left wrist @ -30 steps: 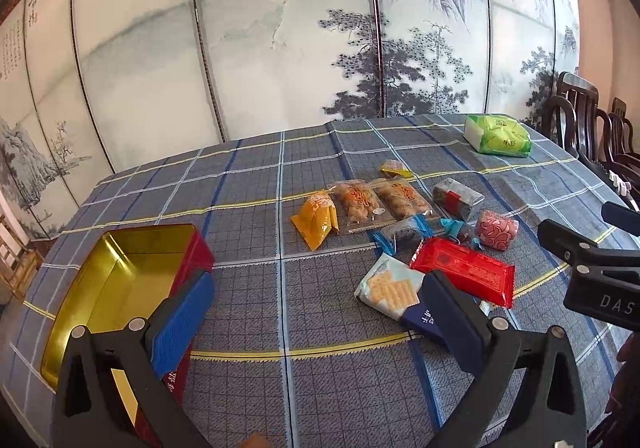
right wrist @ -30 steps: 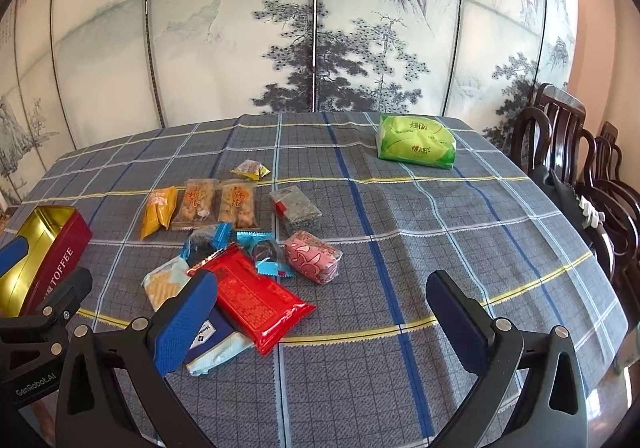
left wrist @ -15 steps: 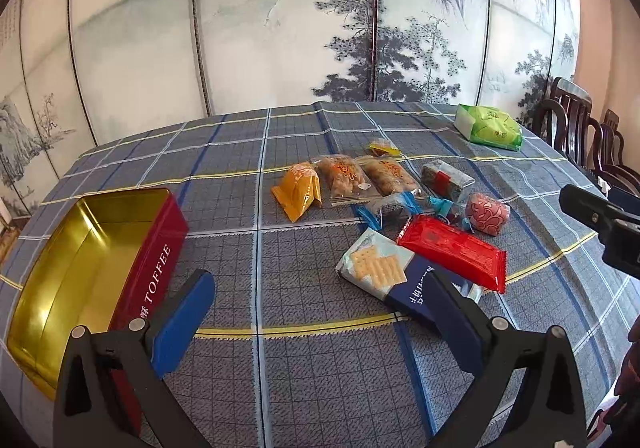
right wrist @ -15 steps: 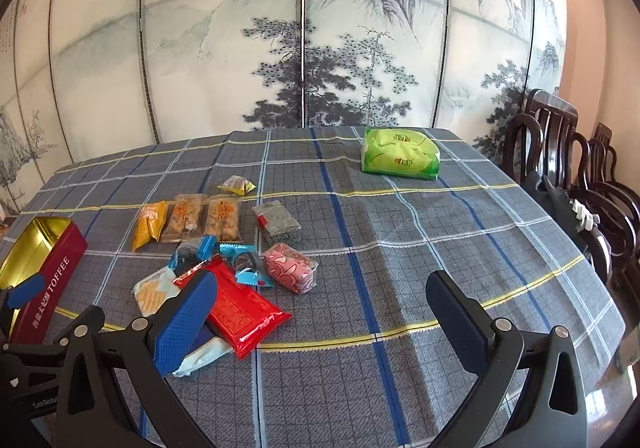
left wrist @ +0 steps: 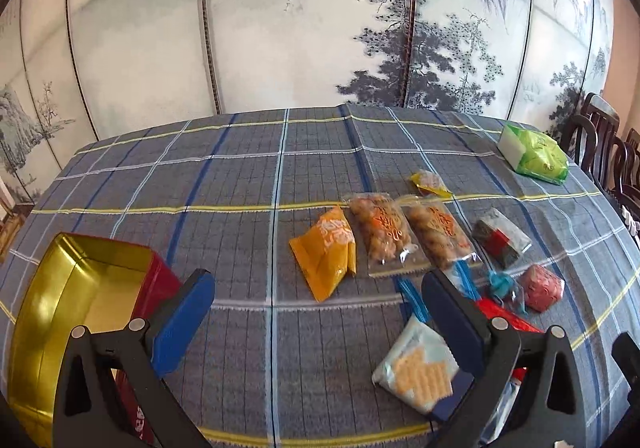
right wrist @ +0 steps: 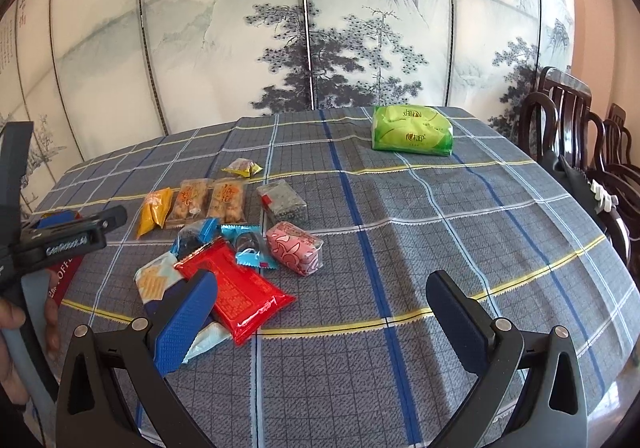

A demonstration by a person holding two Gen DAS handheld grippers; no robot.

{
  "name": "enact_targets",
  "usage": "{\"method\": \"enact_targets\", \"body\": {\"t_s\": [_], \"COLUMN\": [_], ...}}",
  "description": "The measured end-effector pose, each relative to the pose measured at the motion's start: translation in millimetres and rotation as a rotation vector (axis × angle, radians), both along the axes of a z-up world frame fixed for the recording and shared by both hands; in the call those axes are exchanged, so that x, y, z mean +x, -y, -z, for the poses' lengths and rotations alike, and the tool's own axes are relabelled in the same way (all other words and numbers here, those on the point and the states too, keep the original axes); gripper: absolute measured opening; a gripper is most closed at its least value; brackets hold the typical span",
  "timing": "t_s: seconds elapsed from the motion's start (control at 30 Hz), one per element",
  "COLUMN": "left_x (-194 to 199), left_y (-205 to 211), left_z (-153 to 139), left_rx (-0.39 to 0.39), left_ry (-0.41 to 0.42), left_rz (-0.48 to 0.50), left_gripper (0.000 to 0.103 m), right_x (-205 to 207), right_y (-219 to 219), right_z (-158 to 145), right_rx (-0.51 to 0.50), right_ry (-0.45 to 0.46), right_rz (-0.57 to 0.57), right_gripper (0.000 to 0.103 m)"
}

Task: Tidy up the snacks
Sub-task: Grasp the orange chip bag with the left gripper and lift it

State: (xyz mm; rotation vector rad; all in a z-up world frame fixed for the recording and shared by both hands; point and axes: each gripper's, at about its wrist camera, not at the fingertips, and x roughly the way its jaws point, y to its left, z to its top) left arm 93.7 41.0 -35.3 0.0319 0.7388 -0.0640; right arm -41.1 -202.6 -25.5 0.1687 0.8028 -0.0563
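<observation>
A: Biggest first. Table with blue-grey plaid cloth (right wrist: 420, 232), painted folding screen (right wrist: 304, 28) behind it, dark wooden chairs (right wrist: 568, 116) at the right edge.

B: Container?

A: Red tin with gold inside (left wrist: 72, 300), open and empty, on the cloth at the left. It lies just behind the left gripper (left wrist: 316, 312); the left blue pad (left wrist: 182, 322) overlaps its red wall in that view, contact unclear.

B: Grippers?

A: Left gripper's fingers spread wide, nothing between them. Right gripper (right wrist: 320, 312) likewise: fingers wide apart, nothing held, over the near cloth. A hand (right wrist: 16, 332) shows at the left edge of the right view, on the left gripper's handle.

B: Snacks, big to small.

A: Green pack (right wrist: 412, 128) far right, well apart from the rest. Red flat packet (right wrist: 236, 288) lying over a light-blue cracker pack (left wrist: 416, 364), near the front. Two clear nut packs (left wrist: 408, 234) side by side, orange pouch (left wrist: 326, 254) just left of them. Dark packet with a red patch (left wrist: 502, 242) right of those. Pink wrapped piece (right wrist: 294, 248) beside blue-wrapped candies (right wrist: 244, 244). Small yellow sachet (right wrist: 242, 167) behind the nut packs.

B: Any in the tin?

A: None; all on the cloth.
</observation>
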Motion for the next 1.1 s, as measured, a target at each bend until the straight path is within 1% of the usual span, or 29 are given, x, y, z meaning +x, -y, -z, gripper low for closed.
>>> {"method": "enact_targets", "body": {"t_s": [0.17, 0.23, 0.3, 0.4, 0.43, 0.47, 0.53, 0.6, 0.63, 0.7, 0.8, 0.87, 1.1], "left_x": [29.3, 38.4, 47.3, 59.6, 63.7, 68.1, 76.7, 81.9, 82.9, 77.7, 69.6, 60.1, 31.8], "left_y": [2.3, 2.9, 4.1, 2.9, 2.6, 1.6, -0.8, -2.8, -2.6, -4.0, -6.2, -4.0, -2.9], "left_z": [12.5, 17.0, 21.4, 28.6, 31.2, 33.9, 40.5, 47.7, 50.9, 49.3, 45.3, 37.6, -9.7], "left_rx": [0.045, 0.049, 0.067, 0.066, 0.065, 0.053, 0.022, -0.011, -0.019, -0.028, -0.036, -0.017, -0.034], "left_ry": [-0.012, -0.017, -0.025, -0.041, -0.049, -0.061, -0.098, -0.135, -0.154, -0.137, -0.134, -0.112, -0.034], "left_rz": [-0.009, -0.003, -0.006, -0.004, -0.009, -0.003, 0.008, 0.023, 0.034, 0.040, 0.037, 0.048, 0.065], "left_gripper": [0.102, 0.102, 0.099, 0.089, 0.083, 0.074, 0.066, 0.050, 0.035, 0.032, 0.030, 0.029, 0.029], "right_x": [1.3, 1.6, 2.2, 3.5, 3.3, 2.8, 1.6, 0.6, 0.1, -1.9, -2.4, -3.4, -9.8], "right_y": [7.7, 11.4, 14.1, 16.8, 17.2, 17.2, 17.6, 18.1, 18.3, 18.4, 17.8, 15.8, 3.9], "right_z": [2.7, 4.4, 6.0, 8.8, 9.5, 10.3, 12.1, 13.8, 14.4, 14.3, 14.0, 13.3, 3.4], "right_rx": [0.011, 0.020, 0.024, 0.031, 0.028, 0.024, 0.022, 0.018, 0.021, 0.024, 0.019, 0.016, 0.000], "right_ry": [-0.003, -0.006, -0.011, -0.021, -0.023, -0.025, -0.030, -0.039, -0.042, -0.042, -0.041, -0.042, -0.038], "right_rz": [0.007, 0.009, 0.013, 0.009, 0.009, 0.008, 0.005, 0.005, 0.005, 0.003, -0.001, -0.005, -0.004], "right_gripper": [0.103, 0.103, 0.103, 0.103, 0.103, 0.103, 0.103, 0.103, 0.103, 0.103, 0.103, 0.103, 0.103]}}
